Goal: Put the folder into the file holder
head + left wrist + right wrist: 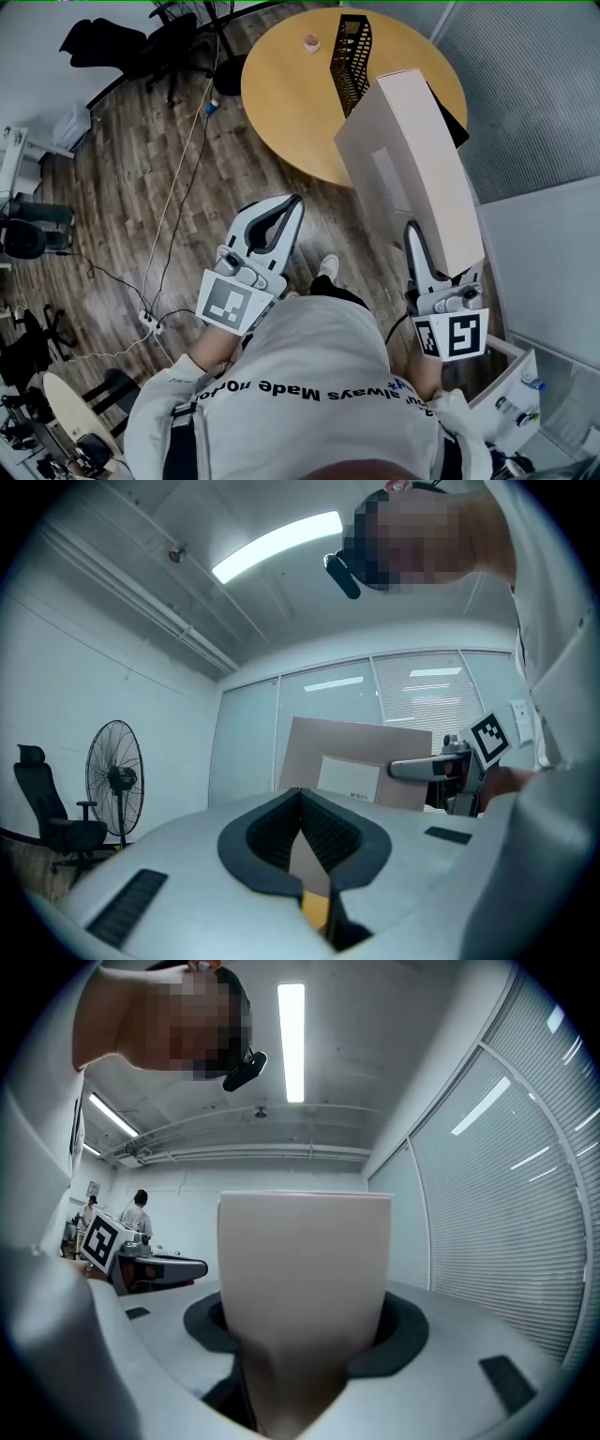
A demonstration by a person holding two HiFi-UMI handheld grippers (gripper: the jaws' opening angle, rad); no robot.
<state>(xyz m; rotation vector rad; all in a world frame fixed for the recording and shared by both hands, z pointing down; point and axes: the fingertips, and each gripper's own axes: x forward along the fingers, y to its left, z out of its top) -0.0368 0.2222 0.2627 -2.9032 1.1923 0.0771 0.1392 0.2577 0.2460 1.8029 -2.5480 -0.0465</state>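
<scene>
Risk of tall folder, pinched low in right gripper, swinging and toppling mesh file holder; left gripper pressed shut, empty.

Left tongs: jaws closed tip to tip, nothing gripped, pointing level and forward. Right tongs: jaws spread wide and clamped on the folder, which stands upright between the pads; also level, also forward. Both run roughly parallel, side by side, well apart. Left forearm and right forearm reach out from the torso, each behind its marker cube.
</scene>
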